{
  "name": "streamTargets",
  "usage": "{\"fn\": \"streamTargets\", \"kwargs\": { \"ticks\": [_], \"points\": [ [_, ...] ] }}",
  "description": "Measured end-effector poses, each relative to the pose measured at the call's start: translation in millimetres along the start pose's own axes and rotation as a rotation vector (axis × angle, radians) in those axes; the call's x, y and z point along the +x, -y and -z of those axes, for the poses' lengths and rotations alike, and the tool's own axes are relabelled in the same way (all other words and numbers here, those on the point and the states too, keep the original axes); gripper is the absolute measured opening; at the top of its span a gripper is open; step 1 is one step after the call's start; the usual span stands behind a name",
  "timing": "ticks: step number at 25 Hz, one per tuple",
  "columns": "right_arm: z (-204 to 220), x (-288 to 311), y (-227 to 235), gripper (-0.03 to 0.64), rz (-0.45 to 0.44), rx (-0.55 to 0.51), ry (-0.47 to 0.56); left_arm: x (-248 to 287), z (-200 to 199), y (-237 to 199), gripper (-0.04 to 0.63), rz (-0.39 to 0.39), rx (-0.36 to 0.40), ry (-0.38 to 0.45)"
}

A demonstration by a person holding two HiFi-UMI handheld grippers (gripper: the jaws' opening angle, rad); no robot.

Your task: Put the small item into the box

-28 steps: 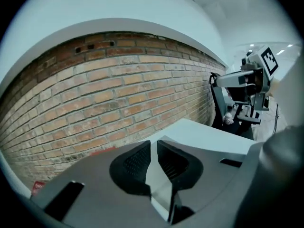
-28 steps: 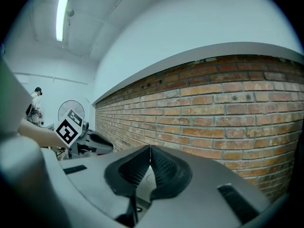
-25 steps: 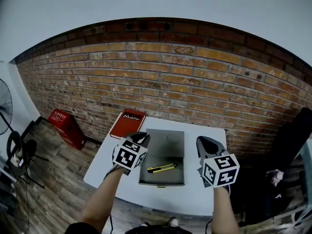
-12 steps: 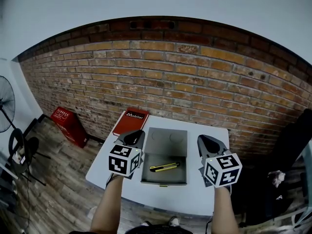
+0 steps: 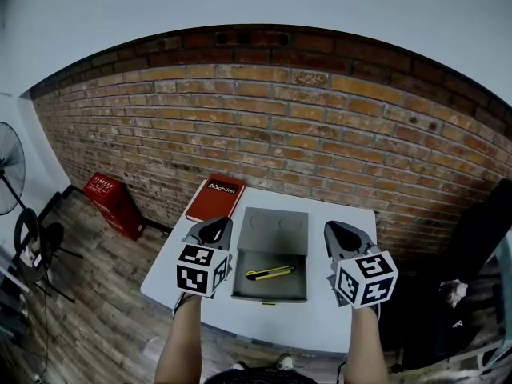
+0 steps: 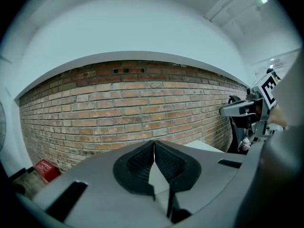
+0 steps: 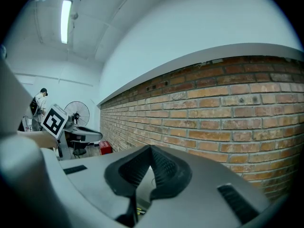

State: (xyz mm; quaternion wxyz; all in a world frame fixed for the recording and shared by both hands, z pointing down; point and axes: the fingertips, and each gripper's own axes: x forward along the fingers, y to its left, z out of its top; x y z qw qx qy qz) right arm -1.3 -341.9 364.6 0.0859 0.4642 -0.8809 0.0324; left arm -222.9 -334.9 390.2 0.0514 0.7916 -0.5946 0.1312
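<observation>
yellow knife point(image 5: 268, 274) already lies inside grey box point(image 5: 266, 291) mid table point(image 5: 336, 326), long axis crosswise, between both grippers; left gripper point(image 5: 210, 229) jaws just closed together, empty; right gripper point(image 5: 342, 234) jaws together, empty

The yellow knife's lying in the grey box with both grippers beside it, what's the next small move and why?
Probably move the left gripper toward what looks like the open lid, to fold it shut. The yellow knife already lies inside the grey box, and the left gripper and right gripper are both shut on nothing at the box's sides.
</observation>
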Motion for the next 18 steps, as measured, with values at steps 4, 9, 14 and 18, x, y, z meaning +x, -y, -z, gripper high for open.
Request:
{"fn": "streamTargets", "kwargs": {
  "ticks": [4,9,14,18],
  "points": [
    [-0.1,-2.4,0.2,0.020,0.001,0.002,0.002,-2.9,-0.4,-4.0,0.028,-0.009,-0.013,0.004],
    [1.2,-3.8,0.6,0.020,0.004,0.003,0.001,-3.9,0.9,-6.8,0.028,-0.013,-0.021,0.002],
    [0.3,-5.0,-1.1,0.020,0.003,-0.002,0.002,-4.7,2.2,-5.7,0.028,-0.008,-0.025,0.000],
    [-0.4,-6.0,-2.3,0.020,0.003,-0.004,0.002,-5.6,4.8,-4.9,0.028,-0.002,-0.026,-0.006]
  ]
}}
